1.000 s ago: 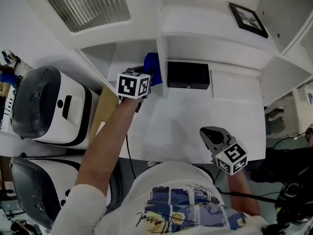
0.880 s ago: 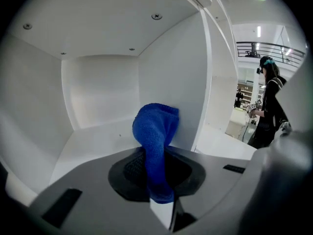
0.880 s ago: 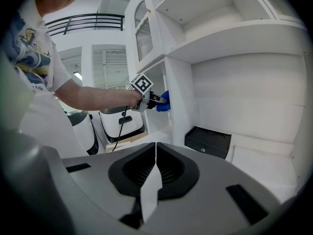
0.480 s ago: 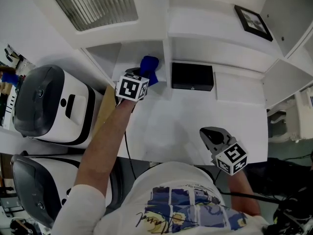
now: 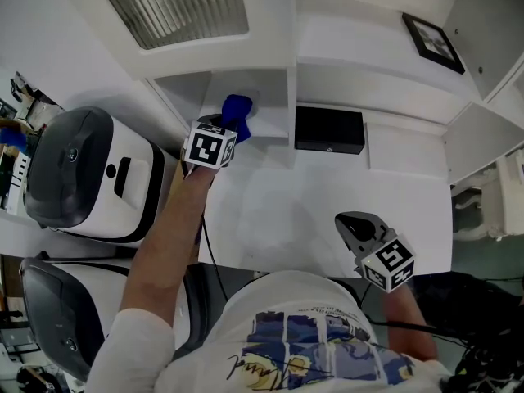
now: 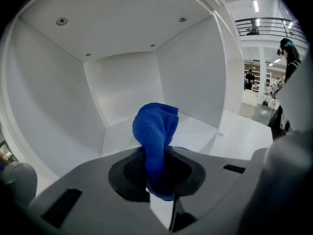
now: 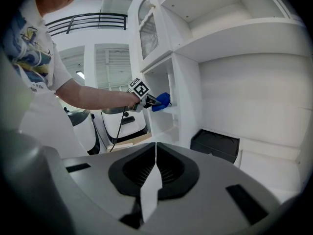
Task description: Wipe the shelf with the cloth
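A blue cloth (image 5: 237,115) is pinched in my left gripper (image 5: 224,127), whose jaws are shut on its lower end. In the left gripper view the cloth (image 6: 156,131) stands up from the jaws, just above the white shelf board (image 6: 195,131) of an open compartment. The shelf (image 5: 266,128) is the left compartment, beside a vertical divider. My right gripper (image 5: 350,223) hangs low near the person's body, shut with nothing in it (image 7: 154,173). From the right gripper view, the left gripper (image 7: 152,102) and the cloth (image 7: 162,101) show at the shelf's front edge.
A black box (image 5: 329,129) sits on the white table (image 5: 327,211) right of the divider. A framed picture (image 5: 432,33) lies on an upper shelf. Two white machines with dark lids (image 5: 82,178) stand at the left.
My left gripper has carried the cloth leftward, away from the divider. The right gripper has stayed where it was.
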